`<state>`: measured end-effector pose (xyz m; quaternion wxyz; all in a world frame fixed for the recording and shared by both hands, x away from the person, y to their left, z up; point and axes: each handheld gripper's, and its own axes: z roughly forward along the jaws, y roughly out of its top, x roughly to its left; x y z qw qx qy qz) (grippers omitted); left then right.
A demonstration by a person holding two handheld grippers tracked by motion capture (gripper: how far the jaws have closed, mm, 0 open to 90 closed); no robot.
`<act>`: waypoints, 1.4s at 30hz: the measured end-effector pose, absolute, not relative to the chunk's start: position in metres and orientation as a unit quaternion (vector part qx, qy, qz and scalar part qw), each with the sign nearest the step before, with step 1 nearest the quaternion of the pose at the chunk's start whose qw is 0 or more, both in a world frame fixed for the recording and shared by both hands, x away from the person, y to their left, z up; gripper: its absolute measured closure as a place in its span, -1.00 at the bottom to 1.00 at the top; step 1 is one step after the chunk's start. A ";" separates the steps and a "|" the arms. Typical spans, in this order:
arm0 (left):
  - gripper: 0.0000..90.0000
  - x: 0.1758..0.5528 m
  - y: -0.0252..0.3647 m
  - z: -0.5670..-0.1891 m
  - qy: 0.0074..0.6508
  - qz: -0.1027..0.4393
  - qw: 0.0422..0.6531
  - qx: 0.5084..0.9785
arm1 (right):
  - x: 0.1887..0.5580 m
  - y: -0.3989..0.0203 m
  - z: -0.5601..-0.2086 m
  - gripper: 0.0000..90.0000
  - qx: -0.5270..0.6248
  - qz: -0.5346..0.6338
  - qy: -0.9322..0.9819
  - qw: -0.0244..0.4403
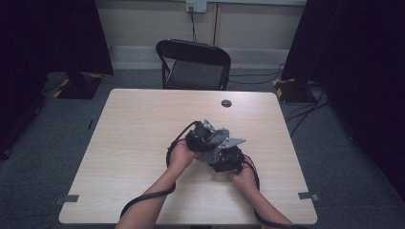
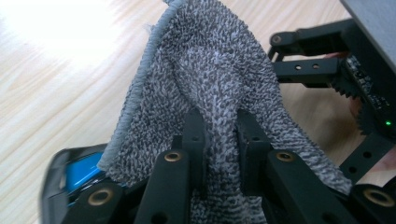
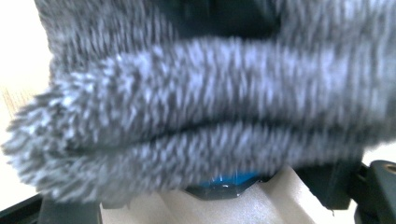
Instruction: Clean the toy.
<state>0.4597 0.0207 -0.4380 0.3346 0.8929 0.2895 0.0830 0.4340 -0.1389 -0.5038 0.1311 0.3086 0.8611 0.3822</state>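
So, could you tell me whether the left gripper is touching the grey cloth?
Touching. In the left gripper view, the left gripper has its two black jaws pinched on a fold of the cloth.

A black folding chair (image 1: 193, 64) stands beyond the table (image 1: 138, 124).

Grey terry cloth (image 2: 210, 84) — bunched, stitched hem edge, pinched in left gripper (image 2: 220, 140), held above table.

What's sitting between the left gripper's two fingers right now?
A bunched fold of the grey towel runs up between the left gripper's fingers, pinched there. The left gripper view shows it.
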 end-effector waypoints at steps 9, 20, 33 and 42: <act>0.71 0.455 0.013 -0.451 0.269 0.091 0.313 0.906 | 0.434 -0.139 -0.504 -0.47 0.309 0.382 0.861 0.131; 0.71 0.454 0.016 -0.450 0.258 0.106 0.315 0.907 | 0.434 -0.139 -0.504 -0.47 0.309 0.382 0.861 0.131; 0.70 0.461 0.023 -0.446 0.268 0.123 0.311 0.904 | 0.434 -0.139 -0.504 -0.47 0.309 0.382 0.861 0.131; 0.69 0.469 0.031 -0.444 0.281 0.117 0.311 0.900 | 0.434 -0.139 -0.504 -0.47 0.309 0.382 0.861 0.131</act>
